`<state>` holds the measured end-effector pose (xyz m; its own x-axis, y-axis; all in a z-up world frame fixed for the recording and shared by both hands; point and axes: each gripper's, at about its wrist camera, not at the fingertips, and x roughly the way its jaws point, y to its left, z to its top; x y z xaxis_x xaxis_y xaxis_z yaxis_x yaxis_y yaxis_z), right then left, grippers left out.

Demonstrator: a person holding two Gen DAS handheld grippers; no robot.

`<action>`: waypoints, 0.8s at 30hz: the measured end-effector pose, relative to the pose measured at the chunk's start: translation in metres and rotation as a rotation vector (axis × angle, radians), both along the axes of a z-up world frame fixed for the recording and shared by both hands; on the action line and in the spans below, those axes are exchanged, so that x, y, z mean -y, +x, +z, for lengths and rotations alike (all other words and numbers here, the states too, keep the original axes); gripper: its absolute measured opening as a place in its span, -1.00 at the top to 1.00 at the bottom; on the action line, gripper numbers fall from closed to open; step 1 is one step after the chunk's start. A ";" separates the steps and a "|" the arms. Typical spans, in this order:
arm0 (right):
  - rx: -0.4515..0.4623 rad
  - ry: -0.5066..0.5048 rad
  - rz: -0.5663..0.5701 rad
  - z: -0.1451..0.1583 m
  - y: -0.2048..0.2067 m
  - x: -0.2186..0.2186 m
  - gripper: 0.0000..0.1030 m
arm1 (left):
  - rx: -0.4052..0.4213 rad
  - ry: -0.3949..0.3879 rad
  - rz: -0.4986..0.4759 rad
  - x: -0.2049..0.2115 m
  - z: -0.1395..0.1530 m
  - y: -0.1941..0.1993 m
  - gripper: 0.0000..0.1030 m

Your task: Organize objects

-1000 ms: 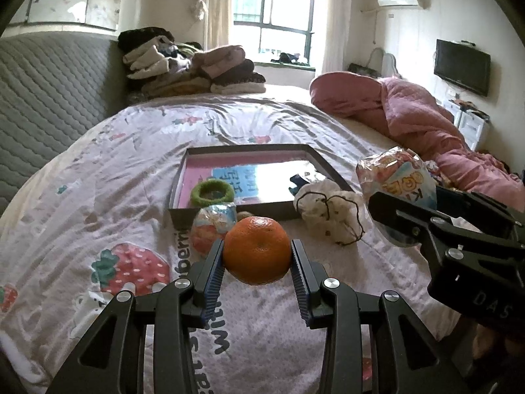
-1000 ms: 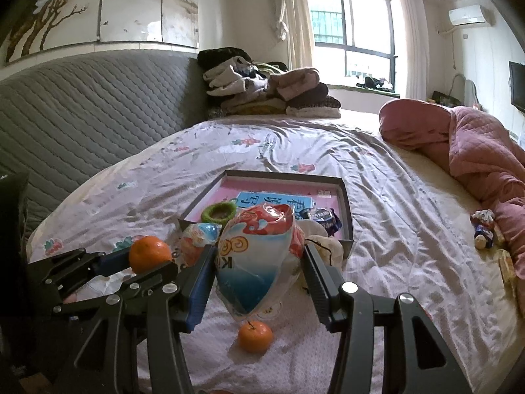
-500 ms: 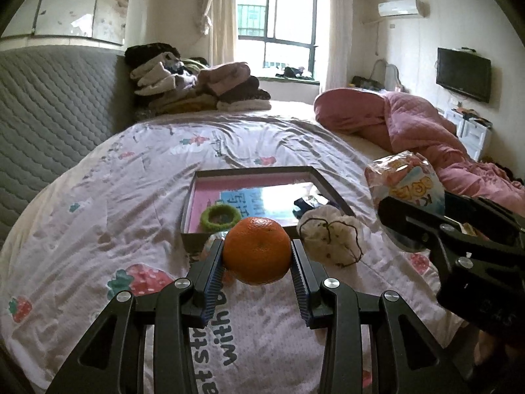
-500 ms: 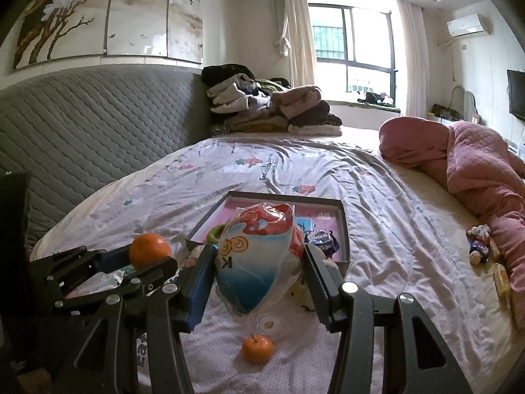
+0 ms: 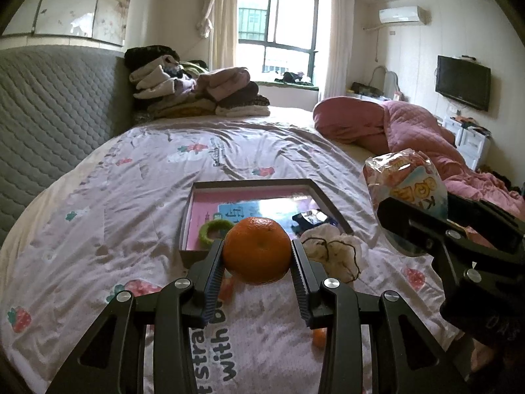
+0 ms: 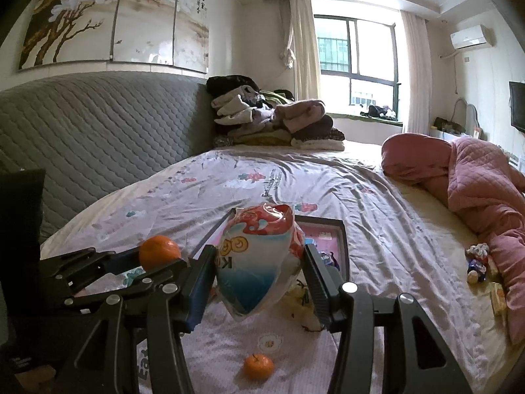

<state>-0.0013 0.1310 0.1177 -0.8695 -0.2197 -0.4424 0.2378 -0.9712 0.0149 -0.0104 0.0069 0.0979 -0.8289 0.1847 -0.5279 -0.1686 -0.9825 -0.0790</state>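
1. Bedroom with a big bed (image 5: 137,197) under a strawberry sheet, a grey padded headboard at 9 o'clock, a window at 12 o'clock, and a TV on the wall at 2 o'clock.
2. Both tools have gone up a little since a second ago. The box and the sheet now look lower and farther off in both views.
3. The left tool (image 5: 257,256) holds a mandarin orange (image 5: 257,250) tight between its two fingers, up off the bed.
4. The right tool (image 6: 259,262) holds a puffy snack bag (image 6: 259,256) between its fingers, also up in the air.
5. I think this means both things are picked up and ready to go to the shallow pink box (image 5: 249,184), which lies at 12 o'clock from the orange.
6. A green ring (image 5: 213,231) is already in the box. A white drawstring pouch (image 5: 334,252) lies just beside the box at 4 o'clock.
7. One more small orange (image 6: 258,366) sits on the sheet at 6 o'clock, not yet tidied.
8. Folded clothes (image 6: 272,115) are piled by the headboard, and a pink quilt (image 6: 466,177) is bunched at 3 o'clock.
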 end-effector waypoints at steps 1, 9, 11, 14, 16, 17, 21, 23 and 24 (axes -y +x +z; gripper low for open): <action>-0.003 -0.002 -0.001 0.001 -0.001 0.000 -0.03 | -0.001 -0.002 0.002 0.000 0.001 -0.001 0.23; -0.014 0.006 -0.001 0.006 -0.009 0.002 -0.03 | -0.008 -0.012 0.010 -0.001 0.006 -0.013 0.23; -0.017 0.010 -0.002 0.007 -0.012 0.002 -0.03 | -0.011 -0.016 0.013 -0.001 0.007 -0.015 0.23; -0.021 0.017 0.001 0.008 -0.018 0.003 -0.03 | -0.016 -0.016 0.011 -0.001 0.008 -0.021 0.23; -0.021 0.020 0.003 0.008 -0.022 0.004 -0.03 | -0.017 -0.014 0.008 -0.002 0.007 -0.026 0.23; -0.021 0.020 0.003 0.007 -0.025 0.005 -0.03 | -0.019 -0.013 0.008 -0.002 0.007 -0.028 0.23; -0.017 0.023 -0.002 0.006 -0.041 0.004 -0.03 | -0.018 0.000 0.019 0.002 0.004 -0.042 0.23; -0.017 0.030 -0.008 0.005 -0.049 0.003 -0.03 | -0.016 0.008 0.016 0.004 0.001 -0.051 0.23; -0.018 0.033 -0.010 0.005 -0.054 0.003 -0.03 | -0.015 0.007 0.018 0.004 0.000 -0.054 0.23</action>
